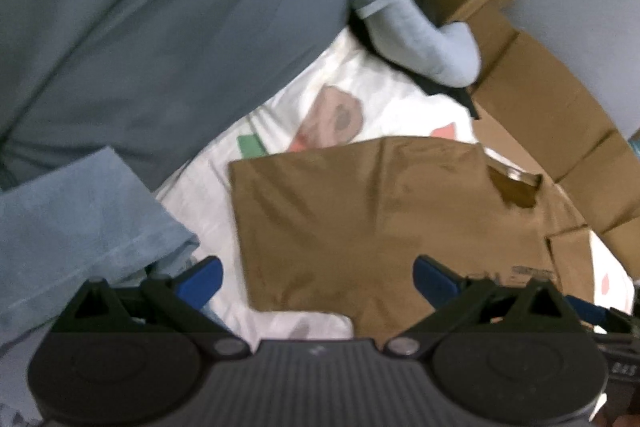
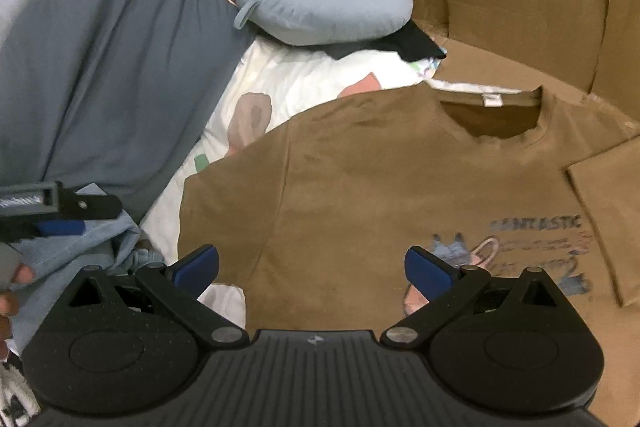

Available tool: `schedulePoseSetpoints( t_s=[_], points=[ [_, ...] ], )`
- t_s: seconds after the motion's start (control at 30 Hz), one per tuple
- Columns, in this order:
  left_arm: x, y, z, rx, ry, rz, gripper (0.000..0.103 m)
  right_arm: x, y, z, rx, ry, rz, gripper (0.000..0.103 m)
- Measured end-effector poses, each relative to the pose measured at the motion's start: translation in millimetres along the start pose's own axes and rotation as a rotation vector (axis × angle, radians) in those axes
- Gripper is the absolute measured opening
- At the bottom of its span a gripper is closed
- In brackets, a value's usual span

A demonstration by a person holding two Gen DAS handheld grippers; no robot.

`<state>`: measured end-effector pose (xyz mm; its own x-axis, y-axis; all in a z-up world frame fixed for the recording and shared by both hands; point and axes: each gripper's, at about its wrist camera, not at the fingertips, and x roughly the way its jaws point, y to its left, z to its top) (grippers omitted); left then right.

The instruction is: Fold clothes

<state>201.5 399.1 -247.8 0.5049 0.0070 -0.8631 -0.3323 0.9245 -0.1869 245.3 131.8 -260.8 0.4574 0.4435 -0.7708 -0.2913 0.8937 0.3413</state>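
Left wrist view: left claw (image 1: pixel 316 281) spread wide, empty, above brown T-shirt (image 1: pixel 360 219) lying flat on white printed sheet (image 1: pixel 280 107). Best to pinch the near-left sleeve edge cleanly, one layer only. Right half of the shirt cut off.

Right wrist view: right claw (image 2: pixel 312 273) likewise apart, hovering over the shirt's middle; hem hidden under the claw body, chest print (image 2: pixel 532 247) blurred.

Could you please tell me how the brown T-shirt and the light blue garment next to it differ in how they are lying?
The brown T-shirt lies spread flat, front up, its collar and print showing; the light blue garment lies bunched to its left, with folds and a hem showing. The T-shirt sits partly on cardboard; the blue garment's support is hidden. Both lie near the white printed sheet, and neither is held: both grippers are open.
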Motion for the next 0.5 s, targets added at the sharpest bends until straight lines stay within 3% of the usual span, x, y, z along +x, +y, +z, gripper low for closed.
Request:
schedulePoseSetpoints(
  t_s=[0.07,0.17,0.27,0.5],
  points=[
    [10,5,-4,0.038,0.008,-0.021,0.093,10,3,-8,-0.006,-0.005,0.008,0.102],
    [19,12,-11,0.064,0.003,-0.047,0.092,21,9,-18,-0.025,-0.018,0.014,0.102],
    [23,19,-18,0.06,-0.031,-0.076,0.085,31,15,-26,-0.048,-0.032,0.016,0.101],
    [40,33,-35,0.051,-0.038,-0.122,0.058,27,23,-40,-0.038,-0.074,-0.013,0.1]
  ],
)
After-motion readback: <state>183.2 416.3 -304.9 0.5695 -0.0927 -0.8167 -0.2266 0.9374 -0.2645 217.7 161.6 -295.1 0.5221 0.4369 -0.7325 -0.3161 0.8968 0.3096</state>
